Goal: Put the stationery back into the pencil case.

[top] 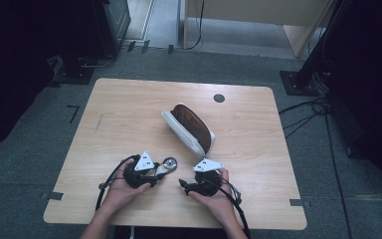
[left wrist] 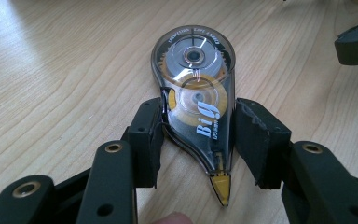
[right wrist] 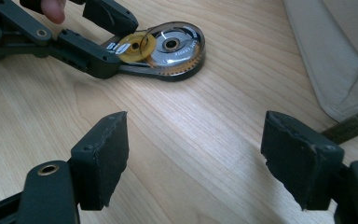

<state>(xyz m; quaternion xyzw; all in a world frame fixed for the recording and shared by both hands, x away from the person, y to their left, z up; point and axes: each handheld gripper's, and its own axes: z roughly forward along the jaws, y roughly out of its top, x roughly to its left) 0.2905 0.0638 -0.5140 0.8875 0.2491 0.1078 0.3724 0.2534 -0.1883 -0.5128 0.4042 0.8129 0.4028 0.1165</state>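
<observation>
The left gripper (left wrist: 198, 140) has its jaws closed in on a correction tape dispenser (left wrist: 196, 100), one pad on each flat-ish side of the clear teardrop body. Both pads sit right up against the plastic, so it looks gripped around the narrower half, yellow tip pointing back toward the hand. The dispenser lies flat on the wooden table (top: 129, 114), in the near middle part, just left of centre.

The right gripper (right wrist: 193, 156) is just beside it on the right, jaws spread wide with bare tabletop between the pads, holding nothing. From its view the dispenser sits a little farther off, caught in the other gripper.

Beyond both, toward the middle of the table, lies a white pencil case (top: 189, 128) with a brown inside, angled diagonally. A small dark round hole (top: 219, 98) sits near the far edge.
</observation>
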